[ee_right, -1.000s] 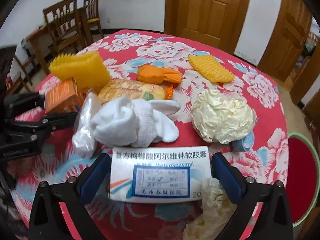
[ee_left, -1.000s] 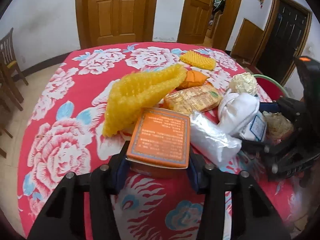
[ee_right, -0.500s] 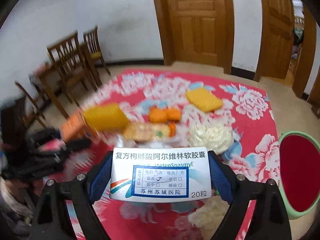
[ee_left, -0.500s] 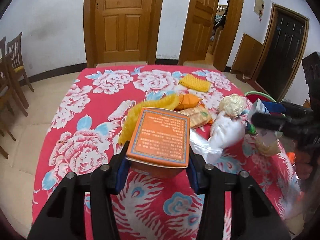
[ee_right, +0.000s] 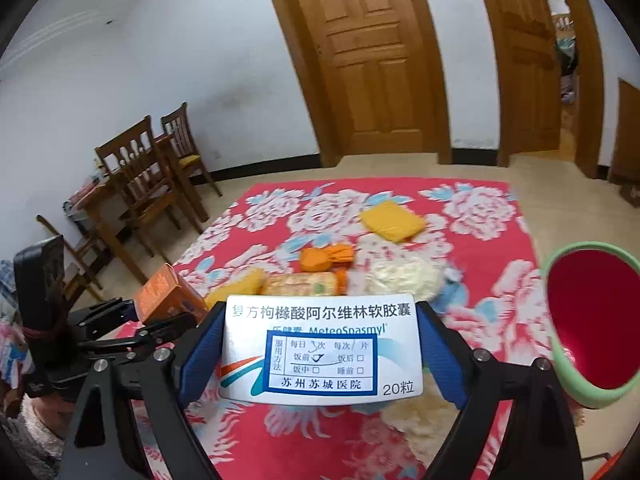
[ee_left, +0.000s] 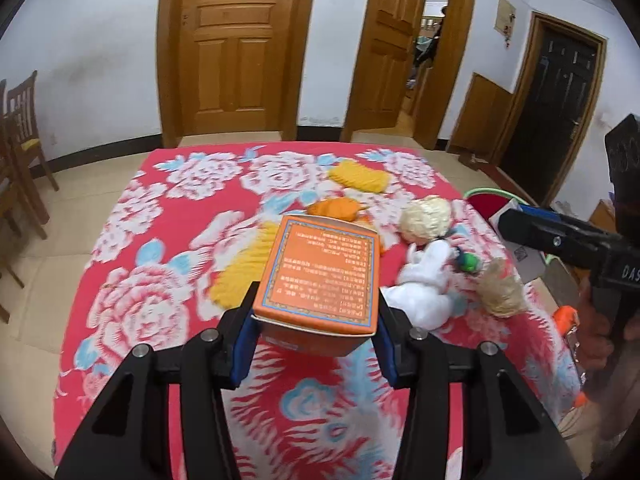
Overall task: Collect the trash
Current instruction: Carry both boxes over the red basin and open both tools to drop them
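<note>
Both boxes now lifted well clear of surface point(ee_left: 132, 216), unlike second ago. Left gripper point(ee_left: 316, 320) jaws clamp orange box point(ee_left: 320, 268); right gripper point(ee_right: 320, 356) jaws clamp white medicine box point(ee_right: 322, 350). Red bin point(ee_right: 588, 320) near right: drop likely next. Remaining trash left on cloth.

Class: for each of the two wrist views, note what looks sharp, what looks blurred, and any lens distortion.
Left wrist view: the orange box in the left gripper is sharp, the floral tablecloth smeared. Right wrist view: the white medicine box in the right gripper is crisp, the door frames bow.
</note>
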`<move>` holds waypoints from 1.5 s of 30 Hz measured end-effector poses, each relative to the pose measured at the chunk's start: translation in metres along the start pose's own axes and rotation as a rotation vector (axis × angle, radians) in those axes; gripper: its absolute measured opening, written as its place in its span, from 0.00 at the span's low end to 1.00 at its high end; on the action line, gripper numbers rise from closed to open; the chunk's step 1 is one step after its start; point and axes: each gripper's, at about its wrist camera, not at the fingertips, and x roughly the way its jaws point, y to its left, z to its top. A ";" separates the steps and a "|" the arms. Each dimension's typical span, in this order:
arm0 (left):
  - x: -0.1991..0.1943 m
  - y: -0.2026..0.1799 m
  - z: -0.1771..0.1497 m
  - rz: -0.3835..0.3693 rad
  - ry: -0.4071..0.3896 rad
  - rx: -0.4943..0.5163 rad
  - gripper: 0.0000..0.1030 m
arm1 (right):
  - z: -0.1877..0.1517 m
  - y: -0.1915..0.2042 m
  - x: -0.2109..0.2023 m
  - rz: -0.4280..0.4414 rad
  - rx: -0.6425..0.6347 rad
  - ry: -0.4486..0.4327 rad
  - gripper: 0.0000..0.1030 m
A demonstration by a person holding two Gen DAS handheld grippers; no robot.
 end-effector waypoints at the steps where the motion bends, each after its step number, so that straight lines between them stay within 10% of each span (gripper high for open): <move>1: 0.001 -0.004 0.001 0.006 -0.007 0.010 0.48 | -0.001 -0.003 -0.004 -0.012 0.006 -0.005 0.88; 24: 0.061 -0.136 0.030 -0.280 0.079 0.154 0.48 | -0.057 -0.107 -0.115 -0.498 0.194 -0.092 0.88; 45: 0.107 -0.218 0.076 -0.340 0.108 0.267 0.48 | -0.047 -0.175 -0.101 -0.531 0.244 -0.146 0.88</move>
